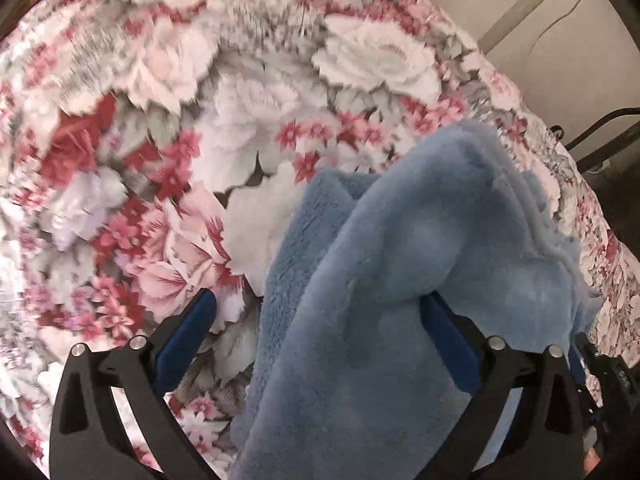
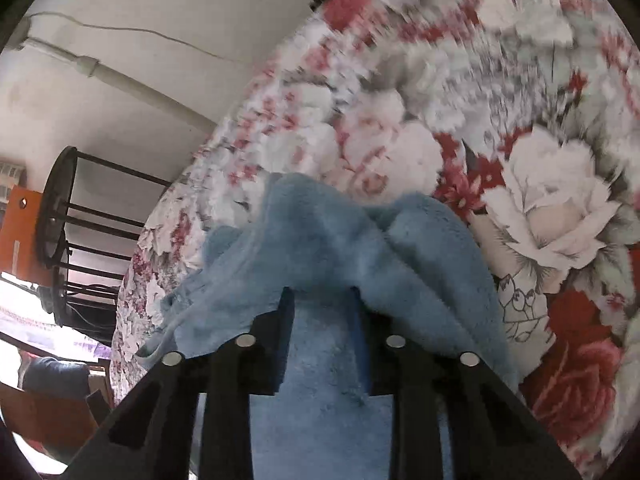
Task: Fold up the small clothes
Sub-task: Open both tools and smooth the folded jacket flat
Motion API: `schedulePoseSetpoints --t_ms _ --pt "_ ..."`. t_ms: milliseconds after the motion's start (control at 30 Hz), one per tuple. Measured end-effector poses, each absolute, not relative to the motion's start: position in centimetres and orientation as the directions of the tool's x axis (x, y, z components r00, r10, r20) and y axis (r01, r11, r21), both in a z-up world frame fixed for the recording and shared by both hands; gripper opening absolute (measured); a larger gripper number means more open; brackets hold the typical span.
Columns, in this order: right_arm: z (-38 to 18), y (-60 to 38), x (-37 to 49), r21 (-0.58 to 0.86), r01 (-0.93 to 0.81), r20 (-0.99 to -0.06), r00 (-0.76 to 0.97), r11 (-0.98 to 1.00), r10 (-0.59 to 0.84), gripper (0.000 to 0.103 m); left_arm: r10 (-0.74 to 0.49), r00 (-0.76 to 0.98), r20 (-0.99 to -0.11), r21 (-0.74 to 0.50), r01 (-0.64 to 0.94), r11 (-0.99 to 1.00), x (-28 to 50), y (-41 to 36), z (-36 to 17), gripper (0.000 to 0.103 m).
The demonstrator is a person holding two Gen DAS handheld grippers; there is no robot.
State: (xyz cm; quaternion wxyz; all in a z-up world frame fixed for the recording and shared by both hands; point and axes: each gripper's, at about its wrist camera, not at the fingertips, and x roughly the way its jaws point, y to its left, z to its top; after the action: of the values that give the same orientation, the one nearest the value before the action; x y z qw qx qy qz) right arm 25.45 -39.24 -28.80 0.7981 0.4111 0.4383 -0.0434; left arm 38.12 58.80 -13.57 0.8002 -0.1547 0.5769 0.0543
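Observation:
A light blue fleece garment (image 1: 400, 300) hangs bunched above the floral bedspread (image 1: 240, 100). My left gripper (image 1: 318, 300) stands wide open. The garment drapes over its right finger (image 1: 444, 336), while its left finger (image 1: 188, 340) is bare over the bedspread. In the right wrist view the same blue garment (image 2: 320, 232) folds over both tips of my right gripper (image 2: 321, 294) and fills the narrow gap between its fingers (image 2: 280, 340). The jaws stand a little apart and the fleece between them lies flat, without a visible pinch. The fingertips are hidden under the cloth.
The bedspread (image 2: 520, 160) covers the whole bed. Its edge (image 2: 168, 220) drops off beside a white wall with a pipe (image 2: 120, 76) and a black metal rack (image 2: 68, 232). A dark frame (image 1: 600, 136) stands past the bed's edge in the left wrist view.

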Motion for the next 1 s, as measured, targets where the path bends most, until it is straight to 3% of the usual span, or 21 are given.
schedulePoseSetpoints --t_ms 167,267,367,533,700,867,1000 --pt "-25.8 -33.8 24.9 0.58 0.245 -0.718 0.604 0.777 0.346 0.044 -0.109 0.489 -0.866 -0.203 -0.143 0.969 37.3 57.2 -8.9 0.098" --pt "-27.2 -29.4 25.6 0.505 0.156 -0.784 0.496 0.849 0.375 0.051 -0.015 0.445 -0.895 -0.067 -0.1 0.993 37.2 55.2 -10.0 0.098" --pt "-29.1 -26.6 26.3 0.336 0.082 -0.858 0.437 0.938 0.269 0.054 0.096 0.34 -0.936 0.058 -0.122 0.991 37.4 56.0 -12.8 0.099" --pt "-27.4 -27.2 25.9 0.349 0.099 -0.84 0.473 0.932 0.265 0.057 0.027 0.329 -0.944 -0.031 -0.171 0.985 37.5 57.9 -12.7 0.099" --pt "-25.4 -28.5 25.8 0.279 0.119 -0.807 0.567 0.953 0.165 0.08 0.005 0.447 -0.895 -0.079 -0.169 0.982 37.0 58.5 -9.6 0.098" --pt "-28.7 -30.5 27.1 0.199 0.176 -0.863 0.497 0.964 0.087 0.087 -0.017 0.348 -0.938 -0.094 -0.206 0.974 37.7 58.1 -11.9 0.098" --pt "-27.0 -29.1 26.9 0.119 0.171 -0.874 0.486 0.978 0.021 0.088 -0.011 0.355 -0.935 -0.09 -0.205 0.975 37.3 58.0 -11.4 0.098"
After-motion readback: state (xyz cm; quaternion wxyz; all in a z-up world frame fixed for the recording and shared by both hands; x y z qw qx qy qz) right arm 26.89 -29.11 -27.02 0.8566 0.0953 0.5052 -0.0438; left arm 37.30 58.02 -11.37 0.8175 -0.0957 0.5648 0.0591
